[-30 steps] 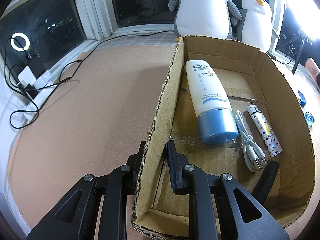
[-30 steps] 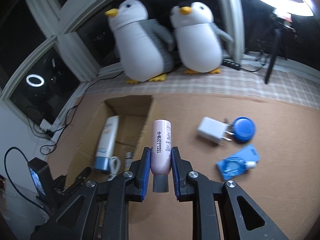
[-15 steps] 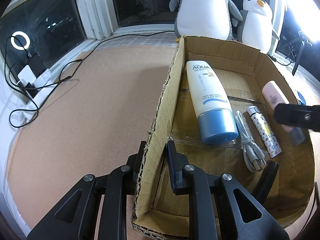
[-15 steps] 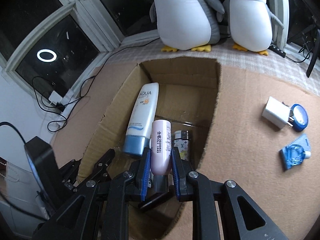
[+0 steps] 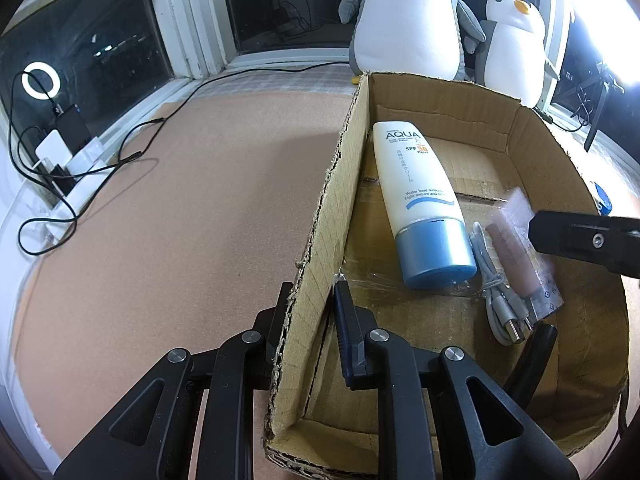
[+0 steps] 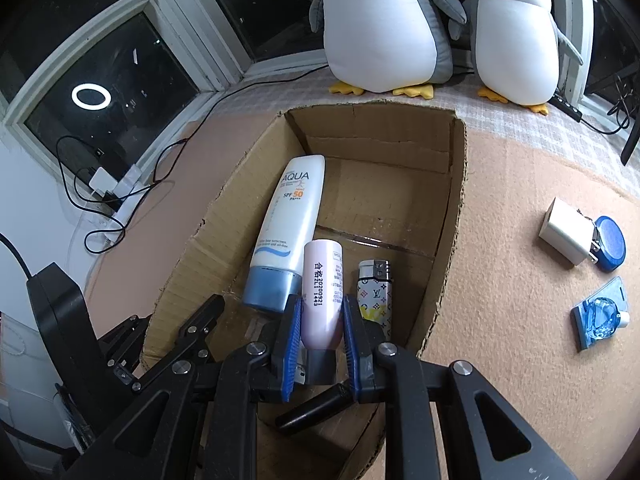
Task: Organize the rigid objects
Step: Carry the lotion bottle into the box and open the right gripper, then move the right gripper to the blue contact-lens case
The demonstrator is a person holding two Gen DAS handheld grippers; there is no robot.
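An open cardboard box [image 5: 332, 184] [image 6: 456, 184] lies on the tan table. In it are a white AQUA sunscreen tube [image 5: 416, 196] [image 6: 288, 224], a grey cable [image 5: 496, 292], a patterned lighter [image 6: 374, 296] and a black cylinder [image 6: 316, 408]. My left gripper [image 5: 310, 300] is shut on the box's left wall. My right gripper [image 6: 318, 320] is shut on a pink bottle [image 6: 322, 296] and holds it low inside the box, between the tube and the lighter. The bottle shows blurred in the left wrist view [image 5: 512, 248].
On the table right of the box lie a white charger plug [image 6: 566, 232], a blue round lid [image 6: 610, 242] and a blue packet [image 6: 600, 318]. Two plush penguins [image 6: 384, 28] stand behind the box. Cables and a power strip [image 5: 68, 168] lie at the left edge.
My right gripper has carried the pink bottle from above the table over the box and down into it. The left gripper has kept its hold on the box wall.
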